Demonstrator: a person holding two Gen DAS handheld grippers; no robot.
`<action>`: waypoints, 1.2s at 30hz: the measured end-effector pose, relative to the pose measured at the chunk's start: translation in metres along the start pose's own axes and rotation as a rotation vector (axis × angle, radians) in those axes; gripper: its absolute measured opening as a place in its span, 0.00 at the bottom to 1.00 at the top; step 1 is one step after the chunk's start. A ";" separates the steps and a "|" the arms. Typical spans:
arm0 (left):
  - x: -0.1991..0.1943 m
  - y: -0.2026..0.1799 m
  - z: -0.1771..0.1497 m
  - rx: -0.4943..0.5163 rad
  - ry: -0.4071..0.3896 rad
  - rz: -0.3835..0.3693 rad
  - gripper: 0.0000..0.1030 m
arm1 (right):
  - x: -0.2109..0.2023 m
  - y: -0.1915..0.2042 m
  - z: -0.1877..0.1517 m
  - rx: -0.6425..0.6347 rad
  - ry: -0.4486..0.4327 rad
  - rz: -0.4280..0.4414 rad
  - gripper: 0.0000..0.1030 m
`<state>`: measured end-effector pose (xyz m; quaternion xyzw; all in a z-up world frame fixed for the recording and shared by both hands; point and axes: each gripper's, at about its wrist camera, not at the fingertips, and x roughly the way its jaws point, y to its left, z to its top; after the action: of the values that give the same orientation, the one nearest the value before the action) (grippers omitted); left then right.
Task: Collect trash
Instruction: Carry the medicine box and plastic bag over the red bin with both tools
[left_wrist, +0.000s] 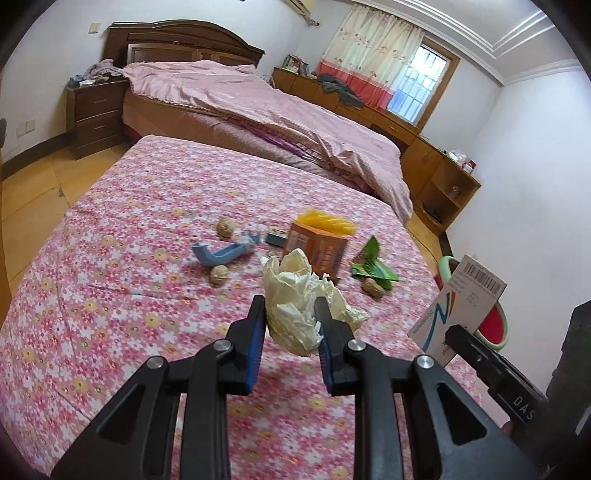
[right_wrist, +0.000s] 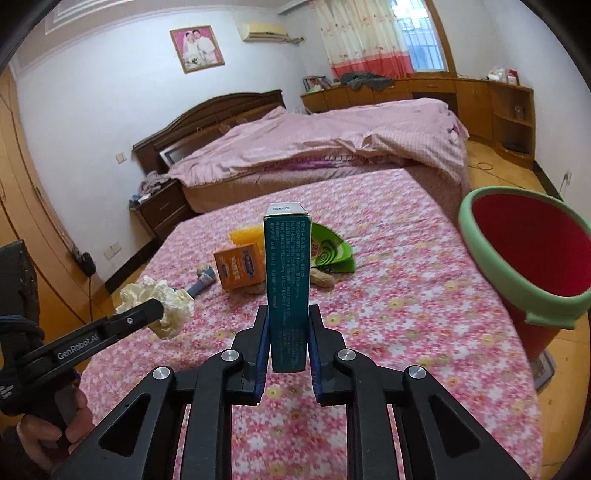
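1. I am clamping my left gripper (left_wrist: 290, 314) on a crumpled paper wad (left_wrist: 306, 306). In the left wrist view the wad is bulging out between and above both blue pads at frame centre, clear of the floral cloth (left_wrist: 110, 295).
2. I am clamping my right gripper (right_wrist: 288, 325) on a teal carton (right_wrist: 286, 280), gripped low so it is standing upright along the fingers at centre of the right wrist view.
3. Both pieces are riding off the cloth, likely so I can carry two at once to the bin.
4. The red bin with green rim (right_wrist: 524, 258) is sitting at right edge of the right wrist view, beside the covered surface, mouth tilted toward me.
5. Trash waiting at mid-frame: orange box (left_wrist: 317, 247), green wrapper (left_wrist: 369, 262), blue plastic piece (left_wrist: 221, 253), walnuts (left_wrist: 226, 227).
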<state>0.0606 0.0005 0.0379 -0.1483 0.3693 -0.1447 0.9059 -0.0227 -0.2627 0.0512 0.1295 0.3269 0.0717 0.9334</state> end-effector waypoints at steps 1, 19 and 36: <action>-0.002 -0.003 0.000 0.006 0.005 -0.006 0.25 | -0.004 -0.003 0.001 0.006 -0.004 -0.002 0.18; 0.012 -0.083 0.014 0.128 0.042 -0.143 0.25 | -0.068 -0.051 0.022 0.089 -0.142 -0.088 0.18; 0.089 -0.214 0.019 0.334 0.121 -0.236 0.25 | -0.082 -0.158 0.031 0.239 -0.205 -0.213 0.18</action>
<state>0.1028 -0.2254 0.0756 -0.0296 0.3740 -0.3175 0.8709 -0.0590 -0.4380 0.0775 0.2108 0.2483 -0.0805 0.9420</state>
